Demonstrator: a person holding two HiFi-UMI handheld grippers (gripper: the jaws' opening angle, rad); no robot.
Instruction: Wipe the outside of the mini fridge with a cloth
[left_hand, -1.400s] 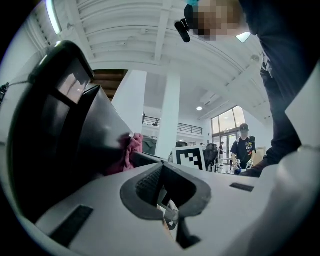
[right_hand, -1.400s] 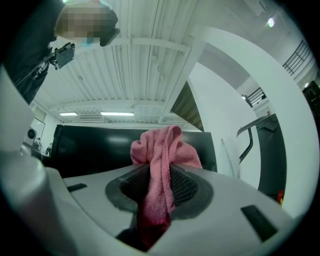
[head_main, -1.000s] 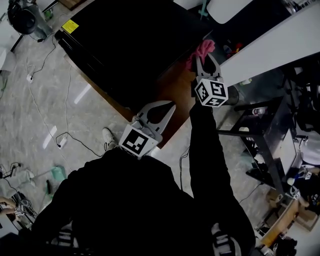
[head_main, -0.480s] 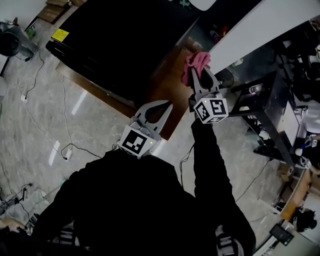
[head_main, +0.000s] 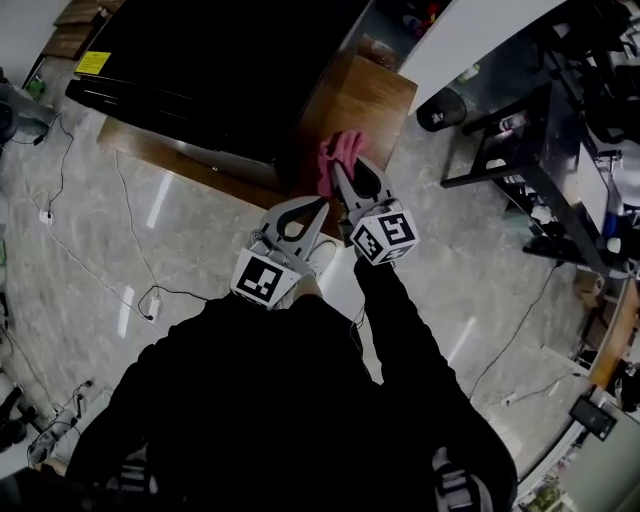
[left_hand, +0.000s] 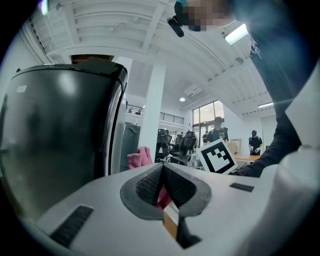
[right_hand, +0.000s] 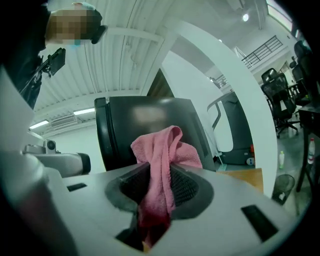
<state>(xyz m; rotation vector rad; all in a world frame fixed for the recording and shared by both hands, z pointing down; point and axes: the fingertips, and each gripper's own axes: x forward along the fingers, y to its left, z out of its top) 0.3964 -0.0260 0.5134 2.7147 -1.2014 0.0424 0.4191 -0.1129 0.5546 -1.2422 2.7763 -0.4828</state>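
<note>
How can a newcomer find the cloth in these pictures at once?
Find the black mini fridge standing on a wooden platform. Beside its near corner in the head view, the right gripper holds the cloth bunched between its jaws. It is the only pink, soft thing among black, grey and wood surfaces.

Tally:
- mini fridge (head_main: 220, 70): one, black.
- cloth (head_main: 336, 150): one, pink.
- Hand-held grippers: two, the left hand-held gripper (head_main: 322, 204) and the right hand-held gripper (head_main: 341, 172).
- Marker cubes: two, the left cube (head_main: 262, 280) and the right cube (head_main: 385, 235).
- yellow label (head_main: 91, 62) on the fridge: one.
- wooden platform (head_main: 365, 100) under the fridge: one.
- standing people (left_hand: 217, 132) far off in the left gripper view: two.
- floor cables (head_main: 110, 260): several, too tangled to count.
</note>
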